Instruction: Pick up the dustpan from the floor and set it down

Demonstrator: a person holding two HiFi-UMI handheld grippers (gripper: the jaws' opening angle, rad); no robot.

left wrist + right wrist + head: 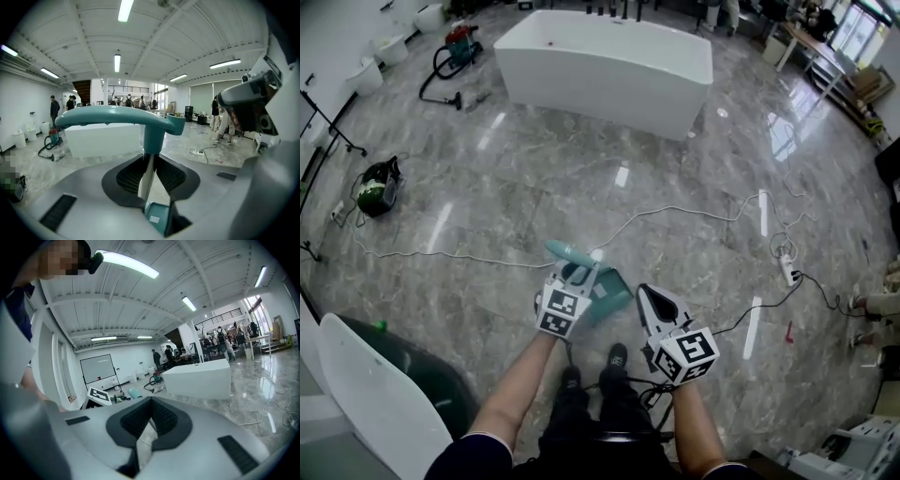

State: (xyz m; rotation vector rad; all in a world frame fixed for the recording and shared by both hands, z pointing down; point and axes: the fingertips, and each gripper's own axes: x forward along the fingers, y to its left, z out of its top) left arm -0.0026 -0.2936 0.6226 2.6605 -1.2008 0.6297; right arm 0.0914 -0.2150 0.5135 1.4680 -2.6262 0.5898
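Two hand-held grippers show in the head view, one at the end of each of my forearms, above a glossy grey marble floor. My left hand-held gripper has the teal plastic dustpan at its jaws. The long handle sticks out to the upper left, and the pan lies to the right of the jaws. My right hand-held gripper is just beside the pan, on its right, and I cannot tell whether they touch. Further off stand a large white oblong tub and a red and green vacuum cleaner with a black hose. A thin white cable snakes over the floor to a white power strip.

In the left gripper view, the jaws are narrowed onto the dustpan's upright teal stem, with the pads pressing it from both sides. The handle runs level across the picture above the jaws, and the pan hangs below them, off the floor. The white tub stands behind it.

In the right gripper view, the jaws meet at their tips with nothing between them, and only floor and a bit of cable show through the gap nearer the camera. To the left I see the other gripper's marker cube and the end of the teal handle beside it. The tub sits to the right.
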